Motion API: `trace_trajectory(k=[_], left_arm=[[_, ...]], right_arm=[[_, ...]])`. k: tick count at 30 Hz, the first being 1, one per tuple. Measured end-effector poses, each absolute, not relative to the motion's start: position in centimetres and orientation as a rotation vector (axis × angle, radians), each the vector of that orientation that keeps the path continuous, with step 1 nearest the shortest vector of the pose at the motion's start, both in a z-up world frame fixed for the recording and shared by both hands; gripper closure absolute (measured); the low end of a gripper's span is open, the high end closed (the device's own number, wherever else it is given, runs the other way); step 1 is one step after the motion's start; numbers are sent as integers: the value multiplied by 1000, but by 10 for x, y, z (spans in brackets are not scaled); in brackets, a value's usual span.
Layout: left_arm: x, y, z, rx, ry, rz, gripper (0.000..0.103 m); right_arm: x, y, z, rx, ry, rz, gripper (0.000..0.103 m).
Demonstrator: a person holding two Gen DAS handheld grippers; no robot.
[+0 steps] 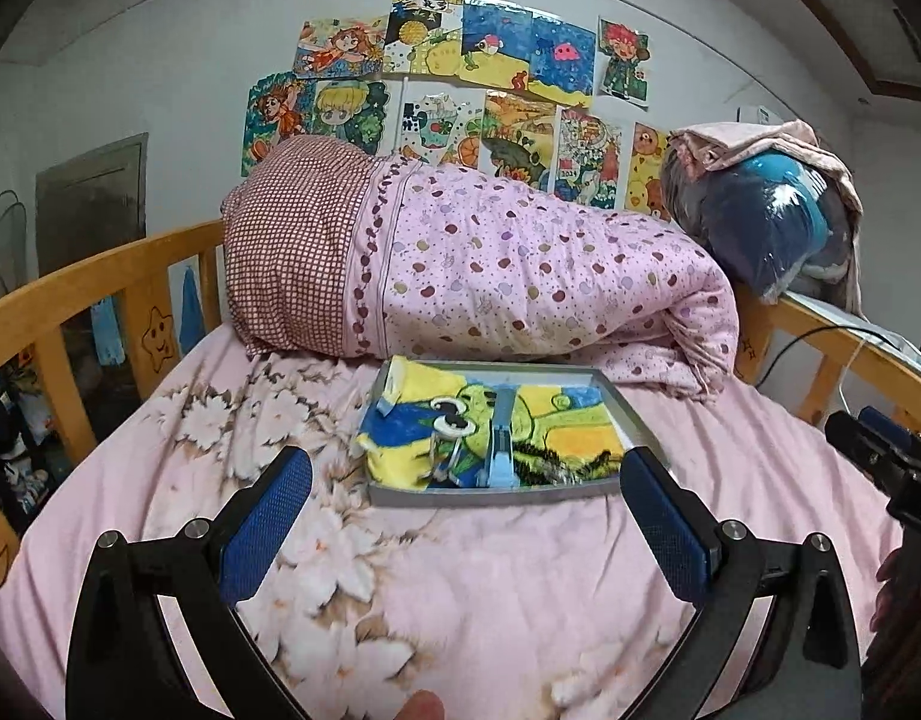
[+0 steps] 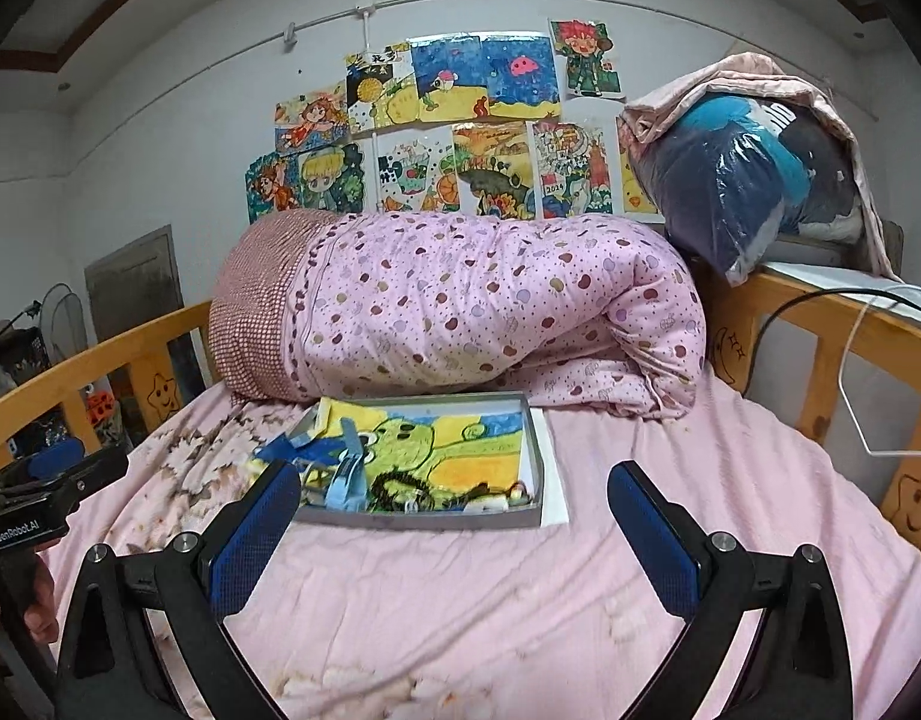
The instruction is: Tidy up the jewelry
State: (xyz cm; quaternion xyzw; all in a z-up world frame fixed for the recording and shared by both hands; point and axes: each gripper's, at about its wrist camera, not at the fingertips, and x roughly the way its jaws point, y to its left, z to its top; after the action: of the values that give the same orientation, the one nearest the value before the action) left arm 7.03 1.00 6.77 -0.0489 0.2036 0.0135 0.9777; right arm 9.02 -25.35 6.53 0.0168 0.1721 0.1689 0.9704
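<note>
I see a wooden-railed bed under a pink floral bedsheet (image 1: 460, 588), and I take the shallow grey rectangular tray (image 1: 490, 495) resting on it as my landmark. Just behind the tray lies a rolled pink quilt with coloured dots and a red-checked end (image 1: 490, 276). Above and behind that, a cluster of bright children's drawings (image 1: 460, 96) is taped to the white wall. To the tray's right and beyond it, a clear plastic bag of blue and dark clothing (image 2: 748, 180) sits on the rail with a pink cloth over it.

The tray is lined with a yellow, green and blue cartoon drawing (image 2: 460, 444). The jewelry is all inside the tray: a silver bangle and ring pieces (image 1: 445, 450) toward its near left, a pale blue strap-like piece (image 1: 501, 456) at its near middle, and a dark beaded chain (image 2: 412, 495) along its near edge.

My left tool (image 1: 466, 498) hovers in front of the tray, blue pads spread wide, gripping nothing. My right tool (image 2: 454, 510) is likewise spread wide and empty, just short of the tray
</note>
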Motion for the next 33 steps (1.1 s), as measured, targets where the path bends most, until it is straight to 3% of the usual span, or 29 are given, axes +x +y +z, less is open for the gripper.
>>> trace_trajectory(k=[15, 33], left_arm=[[14, 12, 57, -103, 424, 20, 2], [14, 12, 22, -114, 513, 61, 2]], right_arm=[[38, -232, 55, 28, 385, 334, 0], [50, -228, 22, 27, 458, 310, 0]])
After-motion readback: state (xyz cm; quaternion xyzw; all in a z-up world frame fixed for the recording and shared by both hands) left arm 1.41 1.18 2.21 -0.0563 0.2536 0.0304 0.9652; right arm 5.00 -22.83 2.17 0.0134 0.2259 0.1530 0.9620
